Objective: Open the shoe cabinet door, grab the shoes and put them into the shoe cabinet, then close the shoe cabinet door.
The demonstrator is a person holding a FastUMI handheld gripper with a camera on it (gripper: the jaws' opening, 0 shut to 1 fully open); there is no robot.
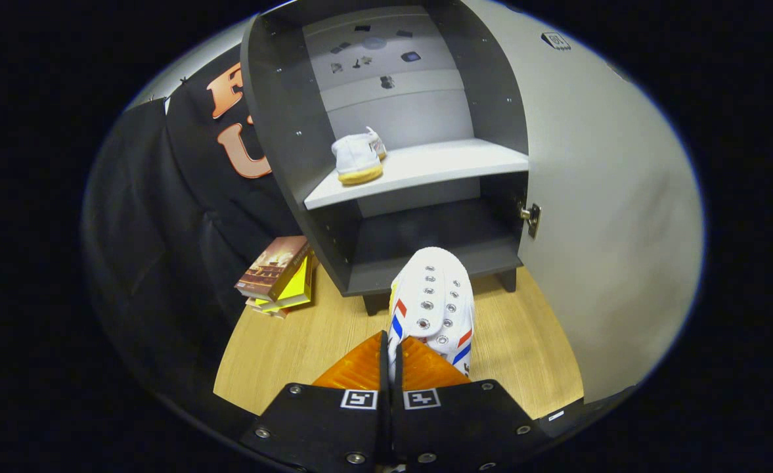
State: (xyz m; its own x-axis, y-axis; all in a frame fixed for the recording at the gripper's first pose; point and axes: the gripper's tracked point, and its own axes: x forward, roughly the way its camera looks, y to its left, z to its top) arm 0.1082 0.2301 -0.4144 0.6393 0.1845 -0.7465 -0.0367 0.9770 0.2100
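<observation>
Booth: black cloth wall hangs behind and to the left of your work, over a light wood-grain floor board.
Shoe cabinet: you face its open front; dark side panels and a pale back panel, standing on short dark feet on the wood.
Cabinet door: swung wide open on the right of the cabinet, its pale inner face toward you, with a metal hinge at the edge by the lower compartment.
Shelf: a white board that splits the cabinet into an upper and a lower compartment; the lower compartment looks dark.
Books: a small stack leaning near the cloth, left of the cabinet's foot, one yellow beneath a brown cover.
Held shoe: white canvas sneaker with metal eyelets and red and blue stripes, its toe pointing at the lower compartment, just outside the cabinet's front.
Stored shoe: white with a yellowish sole, resting on the left part of the shelf.
Gripper: your fingers are pinched together on the near edge of the held shoe, which stands up ahead of them.
</observation>
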